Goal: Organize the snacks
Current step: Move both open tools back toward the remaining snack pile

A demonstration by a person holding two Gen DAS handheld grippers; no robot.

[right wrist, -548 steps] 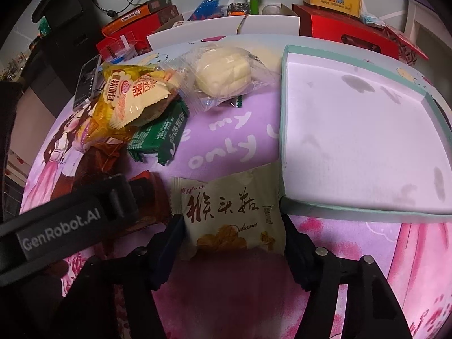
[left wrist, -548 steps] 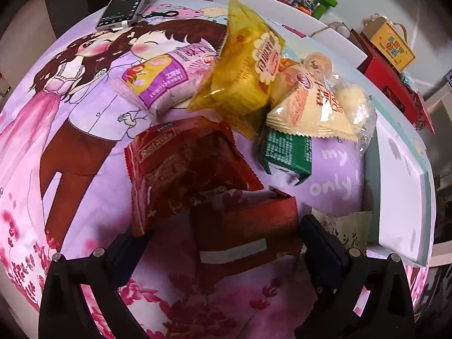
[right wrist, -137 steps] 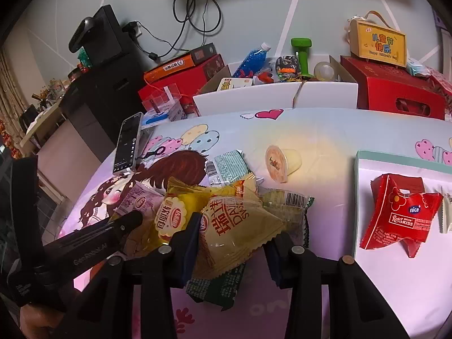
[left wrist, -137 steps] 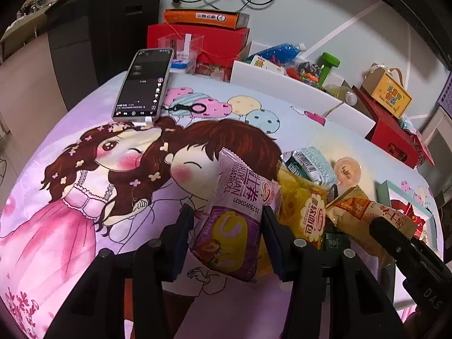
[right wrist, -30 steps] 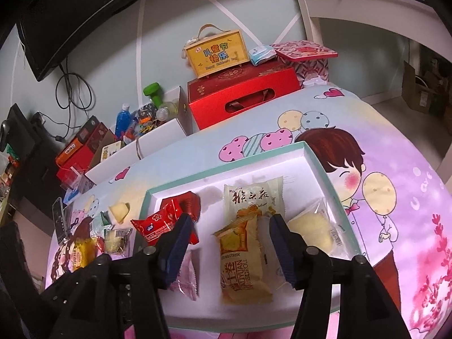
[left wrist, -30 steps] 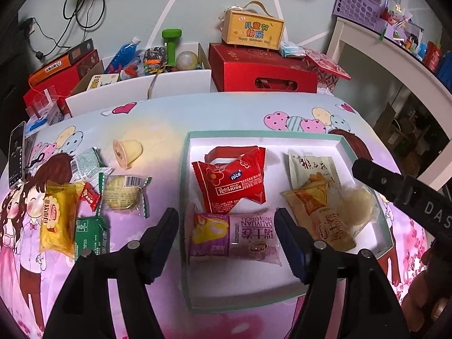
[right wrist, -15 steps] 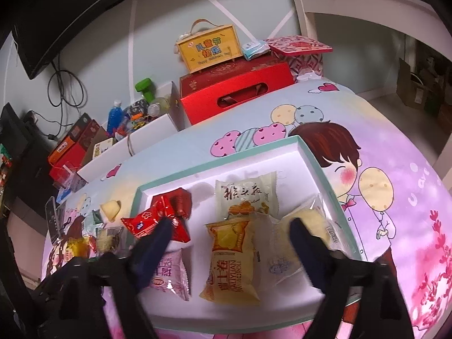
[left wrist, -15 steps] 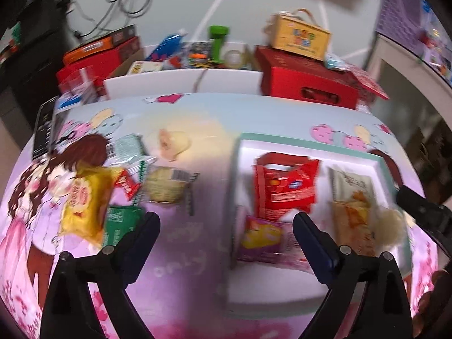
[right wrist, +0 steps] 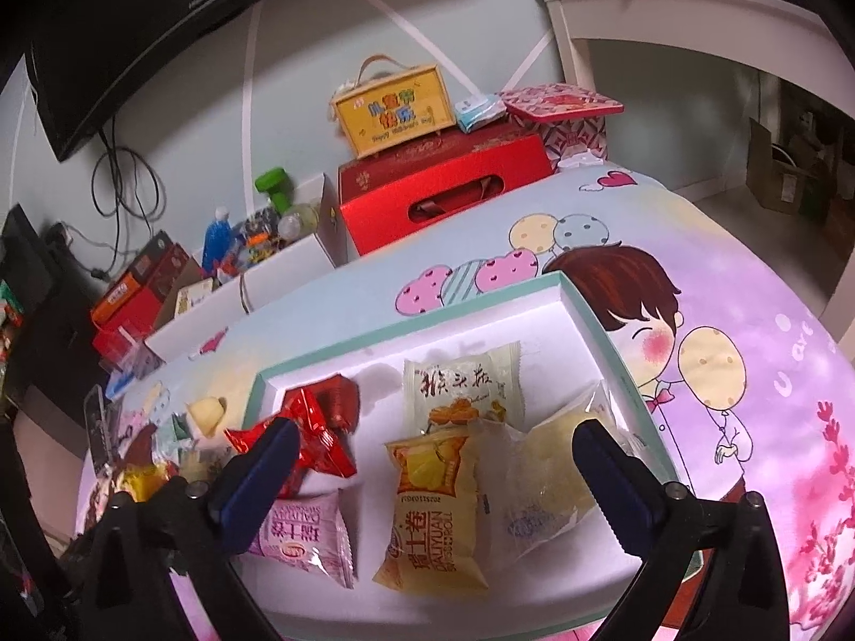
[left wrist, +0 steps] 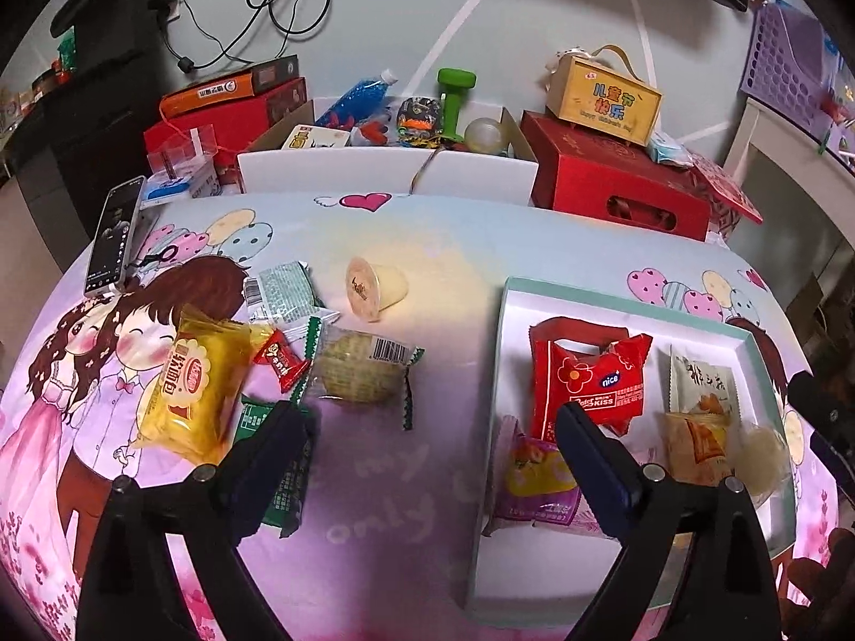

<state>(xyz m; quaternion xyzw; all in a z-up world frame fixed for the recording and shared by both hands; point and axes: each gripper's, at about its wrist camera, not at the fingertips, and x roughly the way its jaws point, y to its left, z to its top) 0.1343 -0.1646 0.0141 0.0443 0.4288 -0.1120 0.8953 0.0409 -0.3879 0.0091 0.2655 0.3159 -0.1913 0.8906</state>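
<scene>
A white tray with a teal rim (left wrist: 582, 288) (right wrist: 593, 315) holds a red packet (left wrist: 588, 374) (right wrist: 315, 427), a purple roll packet (left wrist: 534, 475) (right wrist: 304, 534), a beige packet (right wrist: 459, 390), a yellow roll packet (right wrist: 433, 507) and a clear-wrapped bun (right wrist: 545, 475). Left of the tray on the cloth lie a yellow packet (left wrist: 197, 384), a round cake in clear wrap (left wrist: 358, 368), a jelly cup (left wrist: 374, 288), a green packet (left wrist: 278, 459) and small sweets. My left gripper (left wrist: 427, 427) is open and empty above the cloth. My right gripper (right wrist: 433, 443) is open and empty above the tray.
A phone (left wrist: 112, 235) lies at the table's far left. Behind the table stand a white box of odds and ends (left wrist: 385, 165), a red gift box (left wrist: 614, 181) (right wrist: 443, 192) and a yellow carton (left wrist: 604, 96).
Both grippers have let go of their roll packets in the tray and opened wide. The left gripper has swung left, off the tray toward the loose snacks.
</scene>
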